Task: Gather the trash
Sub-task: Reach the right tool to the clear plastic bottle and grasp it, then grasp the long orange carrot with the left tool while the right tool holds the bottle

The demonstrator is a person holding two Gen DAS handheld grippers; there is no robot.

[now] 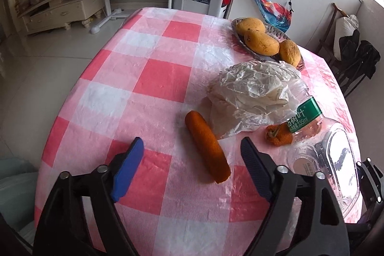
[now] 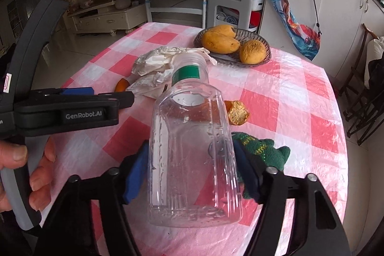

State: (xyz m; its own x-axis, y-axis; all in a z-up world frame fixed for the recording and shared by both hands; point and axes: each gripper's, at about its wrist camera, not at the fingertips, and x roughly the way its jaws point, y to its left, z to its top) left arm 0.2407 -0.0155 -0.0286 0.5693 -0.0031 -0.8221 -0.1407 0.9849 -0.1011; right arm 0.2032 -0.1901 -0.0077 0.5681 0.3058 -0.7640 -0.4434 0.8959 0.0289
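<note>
Clear plastic bottle (image 2: 192,155), green label, uncapped: held above the table, clamped at its lower body between the blue pads of the right gripper (image 2: 192,172), its neck pointed away toward the crumpled white paper (image 2: 156,61).
Crumpled white paper: heaped mid-table on the pink-and-white checked tablecloth (image 1: 158,78), just before the fruit basket (image 2: 261,56).
Orange peel piece (image 2: 237,112): lying on the cloth beside the bottle; a long orange vegetable (image 1: 206,145) is seen ahead of the left gripper (image 1: 192,148), near the paper.
Left gripper: jaws spread wide, nothing between them, hovering over the cloth.
Green cloth (image 2: 261,148): bunched behind the right gripper's right finger.
Fruit basket: three yellow mangoes (image 2: 219,42) held, far side of table.
</note>
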